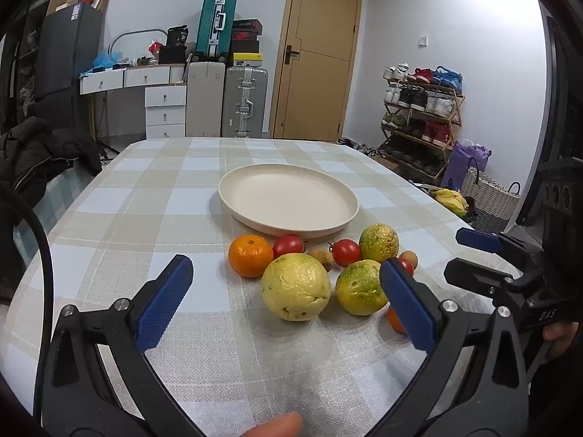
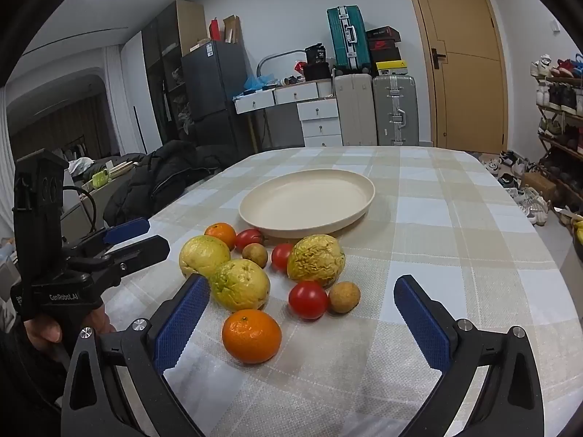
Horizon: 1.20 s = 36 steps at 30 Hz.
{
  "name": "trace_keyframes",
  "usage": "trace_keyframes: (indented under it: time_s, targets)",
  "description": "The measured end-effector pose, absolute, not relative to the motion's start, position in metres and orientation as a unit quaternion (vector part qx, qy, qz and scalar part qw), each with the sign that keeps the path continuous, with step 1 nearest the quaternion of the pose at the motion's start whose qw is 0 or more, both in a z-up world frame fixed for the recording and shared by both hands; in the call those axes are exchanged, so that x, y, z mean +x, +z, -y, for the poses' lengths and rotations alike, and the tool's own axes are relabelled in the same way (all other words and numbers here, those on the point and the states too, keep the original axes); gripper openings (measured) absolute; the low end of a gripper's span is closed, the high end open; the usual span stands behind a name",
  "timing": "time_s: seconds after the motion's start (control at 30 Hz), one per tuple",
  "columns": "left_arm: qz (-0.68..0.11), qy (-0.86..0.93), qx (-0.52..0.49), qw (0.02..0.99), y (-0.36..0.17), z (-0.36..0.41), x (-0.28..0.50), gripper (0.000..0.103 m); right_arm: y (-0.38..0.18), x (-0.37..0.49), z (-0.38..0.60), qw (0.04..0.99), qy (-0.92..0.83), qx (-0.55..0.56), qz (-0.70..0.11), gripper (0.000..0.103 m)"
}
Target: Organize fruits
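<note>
Fruit (image 2: 251, 335) is clustered loose on the checked tablecloth (image 2: 455, 255), just in front of an empty cream plate (image 2: 309, 202), likely meant to receive it. Oranges, tomatoes and wrinkled yellow-green fruits are seen touching or nearly so. The right gripper (image 2: 309, 331) and left gripper (image 1: 288, 302) are held low before the pile, jaws spread wide and empty, apparently poised for a first pick.

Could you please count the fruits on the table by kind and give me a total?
Yellow-green wrinkled fruits: 3
Oranges: 2
Tomatoes: 3
Small brown fruits: 2
Total: 10, all lying on the tablecloth in front of the plate, which holds none.
</note>
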State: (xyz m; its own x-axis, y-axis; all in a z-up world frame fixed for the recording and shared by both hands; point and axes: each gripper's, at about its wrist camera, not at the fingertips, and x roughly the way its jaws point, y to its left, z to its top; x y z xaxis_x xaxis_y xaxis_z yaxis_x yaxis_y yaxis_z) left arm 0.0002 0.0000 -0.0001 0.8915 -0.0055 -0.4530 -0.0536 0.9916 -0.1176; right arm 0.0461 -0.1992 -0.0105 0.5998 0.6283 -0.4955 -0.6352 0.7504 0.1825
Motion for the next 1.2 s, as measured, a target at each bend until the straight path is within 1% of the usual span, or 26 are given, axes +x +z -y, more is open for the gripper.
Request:
trace_keyframes:
  time_s: [0.2, 0.33, 1.2]
  targets:
    - [-0.247, 0.017, -0.065, 0.967, 0.0002, 0.0022, 0.0075, 0.102, -0.0103, 0.0467, 0.1975, 0.893, 0.355, -0.003, -0.278, 0.103]
    - [-0.236, 0.009, -0.067, 0.969, -0.0038, 0.0009, 0.0023, 0.102, -0.0120, 0.0456, 0.1991, 0.894, 0.352, -0.006, -0.277, 0.103]
    - [-0.236, 0.015, -0.061, 0.970, -0.0015, 0.0009, 0.0002, 0.102, -0.0142, 0.0470, 0.2002, 0.895, 0.351, -0.011, -0.277, 0.103]
